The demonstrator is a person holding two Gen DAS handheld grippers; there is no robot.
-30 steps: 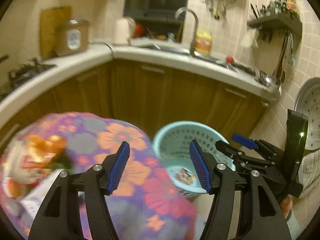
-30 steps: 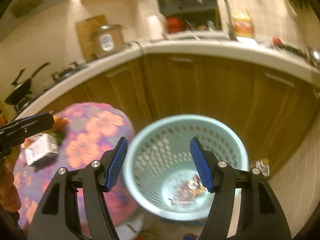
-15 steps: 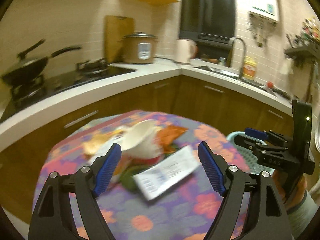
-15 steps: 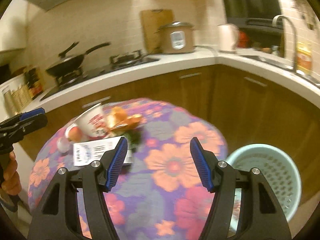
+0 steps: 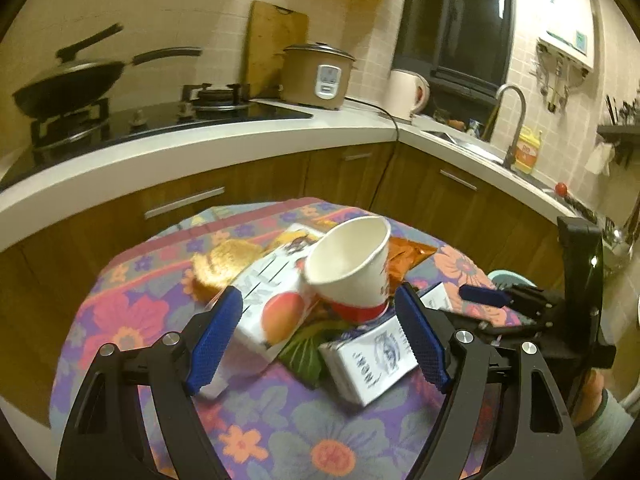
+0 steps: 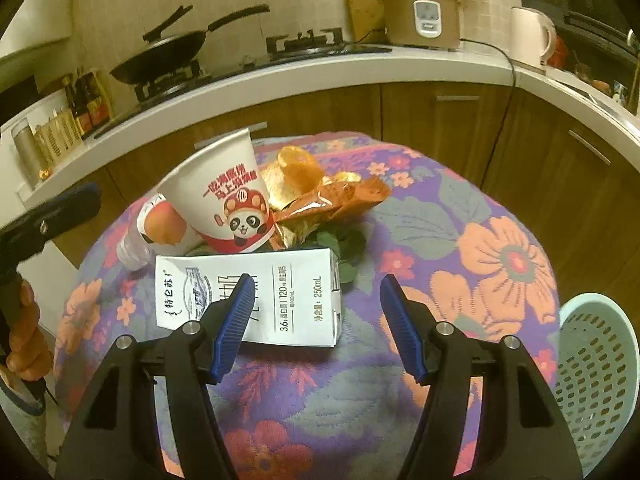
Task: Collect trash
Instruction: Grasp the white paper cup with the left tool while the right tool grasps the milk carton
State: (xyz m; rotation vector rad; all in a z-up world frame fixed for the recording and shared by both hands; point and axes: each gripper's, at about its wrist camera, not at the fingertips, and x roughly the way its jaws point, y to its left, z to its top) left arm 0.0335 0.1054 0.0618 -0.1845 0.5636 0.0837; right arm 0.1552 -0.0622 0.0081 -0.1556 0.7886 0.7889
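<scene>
A pile of trash lies on a round table with a flowered cloth (image 6: 460, 240). It holds a tilted paper cup (image 5: 352, 268) (image 6: 224, 196), a white milk carton (image 6: 256, 296) (image 5: 372, 356), a peach juice carton (image 5: 272, 300), an orange foil wrapper (image 6: 332, 200) and green leaves (image 5: 304, 352). My left gripper (image 5: 320, 344) is open just above the pile, straddling the cup's base. My right gripper (image 6: 316, 324) is open, its left finger over the milk carton. A light blue trash basket (image 6: 592, 380) stands right of the table.
A kitchen counter (image 5: 240, 136) curves behind the table, with a gas stove and wok (image 5: 68, 84), a rice cooker (image 5: 320, 76), a kettle (image 5: 408, 92) and a sink tap (image 5: 512, 120). Wooden cabinets (image 6: 440, 116) stand close behind the table.
Both grippers swung away from the basket to the table, then moved closer to the trash pile. Both stayed open and empty.
</scene>
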